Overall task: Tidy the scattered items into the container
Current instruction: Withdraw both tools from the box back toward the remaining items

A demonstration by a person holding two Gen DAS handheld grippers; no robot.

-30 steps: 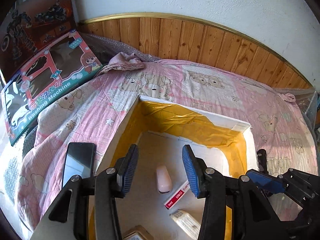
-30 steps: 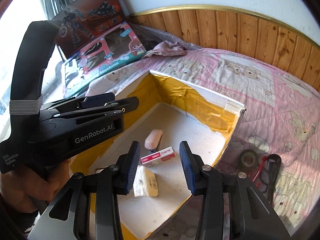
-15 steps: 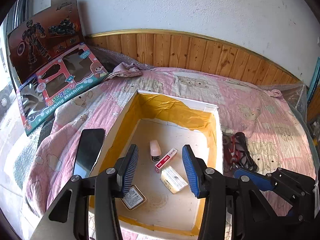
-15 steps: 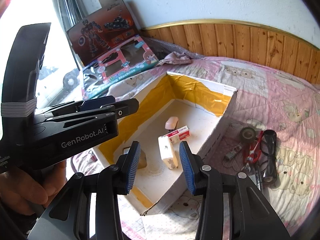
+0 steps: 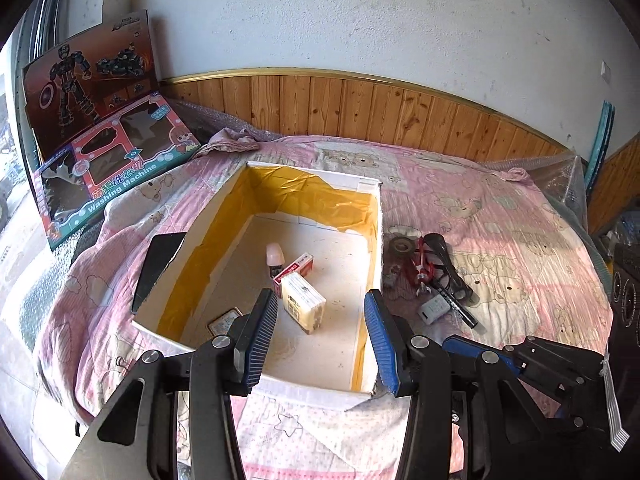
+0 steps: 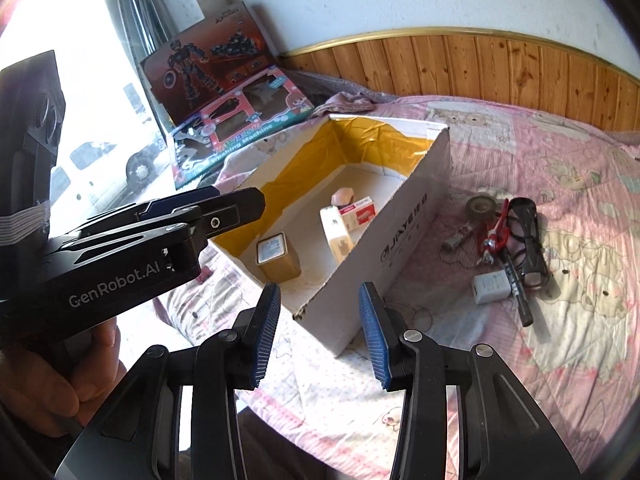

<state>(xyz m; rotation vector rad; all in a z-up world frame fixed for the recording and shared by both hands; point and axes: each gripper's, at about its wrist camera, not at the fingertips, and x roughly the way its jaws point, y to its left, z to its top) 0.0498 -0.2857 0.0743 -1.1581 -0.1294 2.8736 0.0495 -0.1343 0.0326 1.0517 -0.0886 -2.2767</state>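
An open white cardboard box (image 5: 372, 240) (image 6: 404, 216) with yellow tape inside sits on the pink bed. It holds a cream packet (image 5: 303, 307) (image 6: 338, 230), a red-and-white packet (image 5: 294, 270), a pink stapler (image 5: 275, 256) and a small tin (image 6: 276, 256). Right of the box lie a tape roll (image 5: 401, 245) (image 6: 482, 205), red pliers (image 5: 422, 270), a black marker (image 6: 516, 292), a white charger (image 5: 433, 309) (image 6: 491, 289) and a black case (image 6: 528, 220). My left gripper (image 5: 320, 344) is open above the box's near edge. My right gripper (image 6: 318, 332) is open at the box's near corner.
A black phone (image 5: 158, 264) lies left of the box. Two toy boxes (image 5: 108, 184) (image 6: 236, 128) lean at the far left against the wall. Wooden panelling (image 5: 360, 116) runs behind the bed. A hand (image 6: 52, 376) holds the left gripper's handle.
Both grippers have pulled back and up from inside the box, so the whole box and the items to its right now show. Both stayed open.
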